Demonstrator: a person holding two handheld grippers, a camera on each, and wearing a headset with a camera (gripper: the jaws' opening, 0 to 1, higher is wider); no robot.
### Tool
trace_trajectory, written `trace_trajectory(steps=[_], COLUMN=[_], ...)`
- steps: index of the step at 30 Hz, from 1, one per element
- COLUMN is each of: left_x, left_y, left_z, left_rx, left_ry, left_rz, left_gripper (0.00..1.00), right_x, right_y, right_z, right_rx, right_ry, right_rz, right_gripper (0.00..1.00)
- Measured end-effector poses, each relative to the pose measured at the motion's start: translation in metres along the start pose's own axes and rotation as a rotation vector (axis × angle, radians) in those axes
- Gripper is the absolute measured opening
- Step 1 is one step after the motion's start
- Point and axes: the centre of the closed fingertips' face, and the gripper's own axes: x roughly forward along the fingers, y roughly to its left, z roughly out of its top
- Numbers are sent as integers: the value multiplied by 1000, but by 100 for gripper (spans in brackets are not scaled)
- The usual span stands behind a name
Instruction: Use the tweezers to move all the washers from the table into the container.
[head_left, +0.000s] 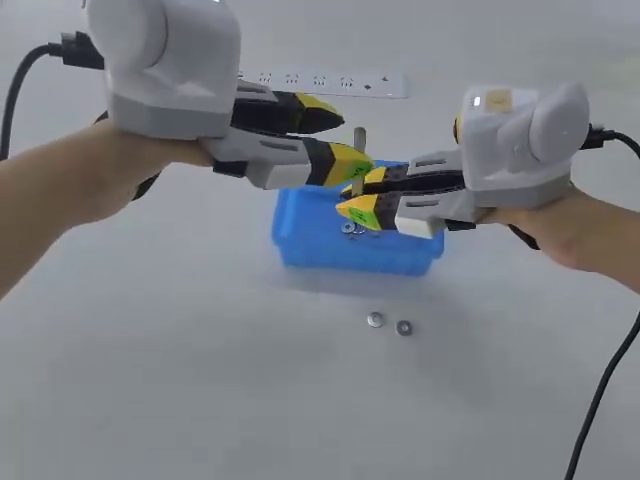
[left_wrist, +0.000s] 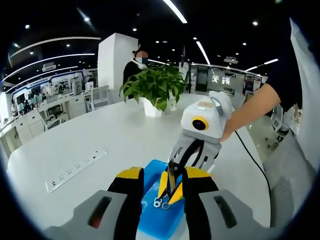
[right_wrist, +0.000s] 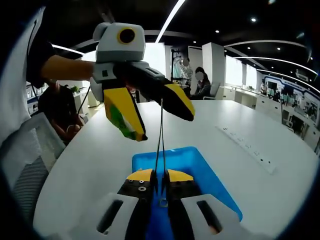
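A blue container (head_left: 310, 245) sits mid-table with several washers (head_left: 350, 230) inside. Two more washers (head_left: 375, 320) (head_left: 404, 327) lie on the white table just in front of it. My right gripper (head_left: 358, 200) hovers over the container, shut on thin metal tweezers (head_left: 359, 142) that stand upright. In the right gripper view the tweezers (right_wrist: 160, 140) rise from between my shut jaws (right_wrist: 154, 176). My left gripper (head_left: 352, 138) comes in from the left with its jaws open around the tweezers' upper end, seen again as the left gripper (right_wrist: 165, 125). In the left gripper view the tweezers (left_wrist: 170, 181) stand between my open jaws (left_wrist: 165, 176).
A white power strip (head_left: 320, 80) lies behind the container. Black cables trail from both grippers (head_left: 600, 400). A potted plant (left_wrist: 155, 87) stands farther along the table, and people are in the background. Open tabletop surrounds the container.
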Motion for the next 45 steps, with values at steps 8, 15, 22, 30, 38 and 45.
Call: trace_trajectory(steps=[8,15,22,30,38,45], left_x=[5,4,3,6,7,8], left_y=[-14,-24,-33,-38,-42,-39], left_z=[1,2,-2,-5,-8,-4], left_rx=[59,139,194,283,257,202], left_ry=[10,42,101,127,128,104], left_rz=[-65,-112,-181,-206,-230,-219], left_gripper=[20,9,7,5,4,4], right_x=[0,0,2,1,0,-1], right_y=[0,4,8,9,14,15], right_z=[0,-2,-6,-8,-13,-9], right_rx=[-3,-6,-18,-29,-44,-58], right_ry=[7,20,38,55,78,80], right_rz=[1,15,31,31,41,32], right_gripper=[10,10,10,10,11,11])
